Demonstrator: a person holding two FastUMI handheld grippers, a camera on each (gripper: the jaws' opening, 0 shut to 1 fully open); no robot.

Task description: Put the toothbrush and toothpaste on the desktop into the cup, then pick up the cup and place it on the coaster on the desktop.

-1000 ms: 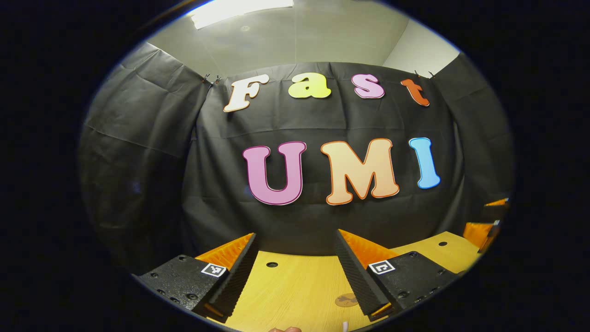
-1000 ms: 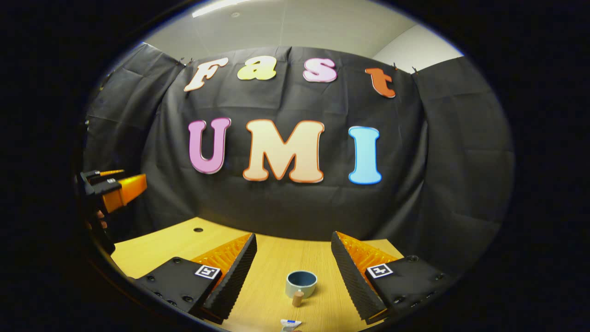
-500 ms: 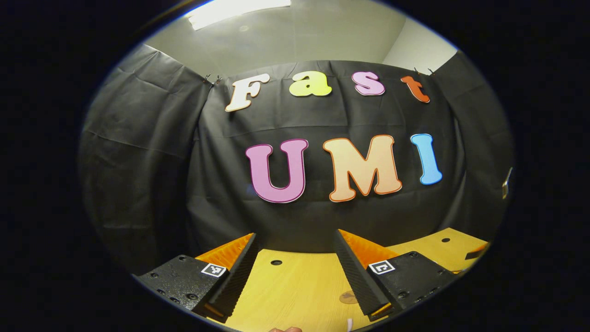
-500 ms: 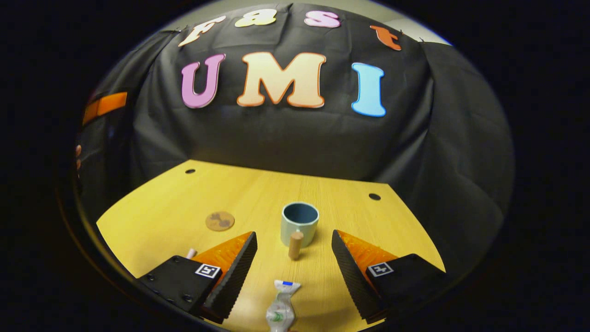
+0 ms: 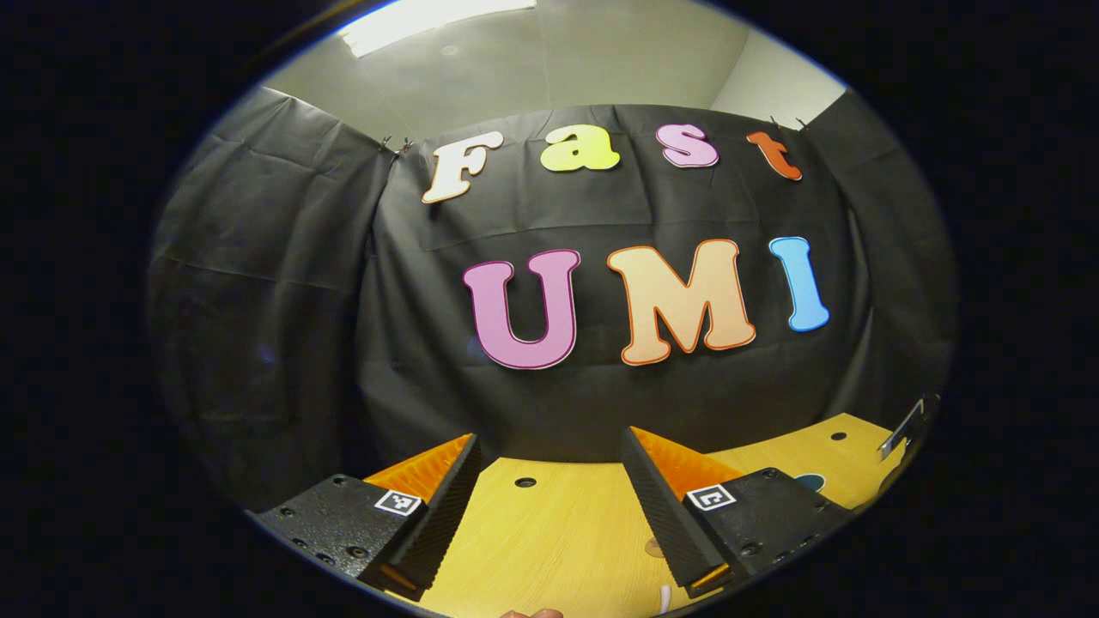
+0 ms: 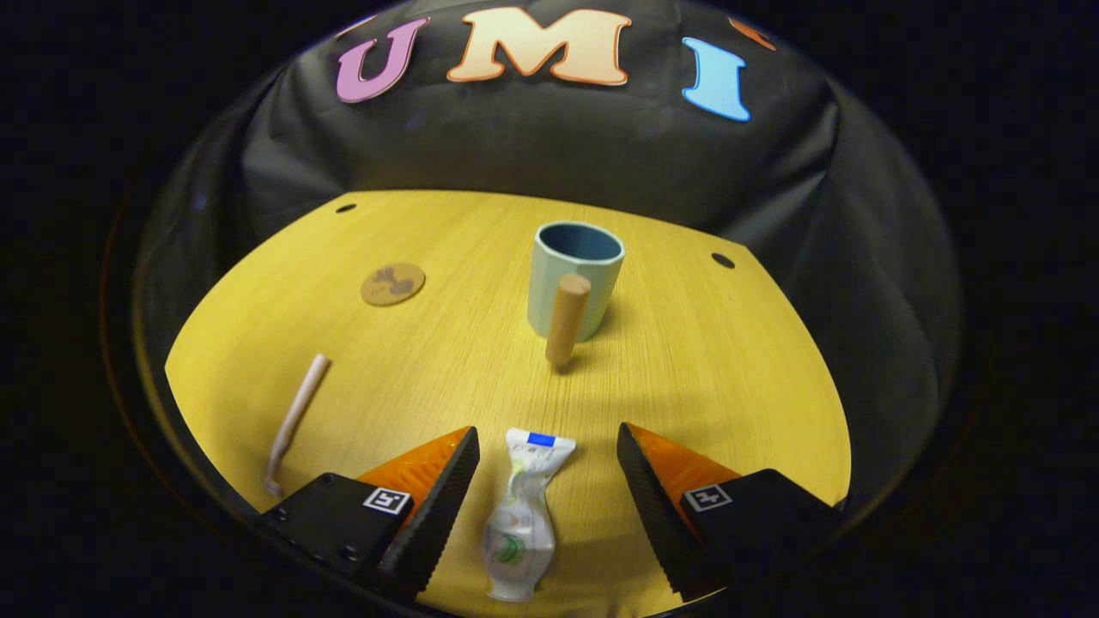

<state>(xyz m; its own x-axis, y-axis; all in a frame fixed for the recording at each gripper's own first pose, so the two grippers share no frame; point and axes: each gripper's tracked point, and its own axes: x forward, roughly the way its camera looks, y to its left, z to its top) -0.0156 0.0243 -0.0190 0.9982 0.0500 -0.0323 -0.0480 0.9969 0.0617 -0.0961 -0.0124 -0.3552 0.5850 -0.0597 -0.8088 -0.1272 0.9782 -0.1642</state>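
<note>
Since the earlier frame the right claw (image 6: 548, 498) has pitched down over the bench (image 6: 704, 360), fingers apart astride the toothpaste (image 6: 520, 524), whose long axis runs roughly along them toward the cup (image 6: 573, 287); the left claw (image 5: 549, 506), also apart, holds nothing.

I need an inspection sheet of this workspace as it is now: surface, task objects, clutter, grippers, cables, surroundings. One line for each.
Surface: yellow wooden desktop with small round holes near its far corners.
Job's things: pale green cup with a wooden handle upright, nothing seen inside; crumpled white toothpaste tube lying flat; pale pink toothbrush lying flat near the left edge; round brown coaster bare.
Clutter: nothing seen.
Grippers: right gripper open, fingers either side of the tube, not pressing it; left gripper open, holding nothing.
Cables: nothing seen.
Surroundings: black cloth wall; ceiling light.
</note>
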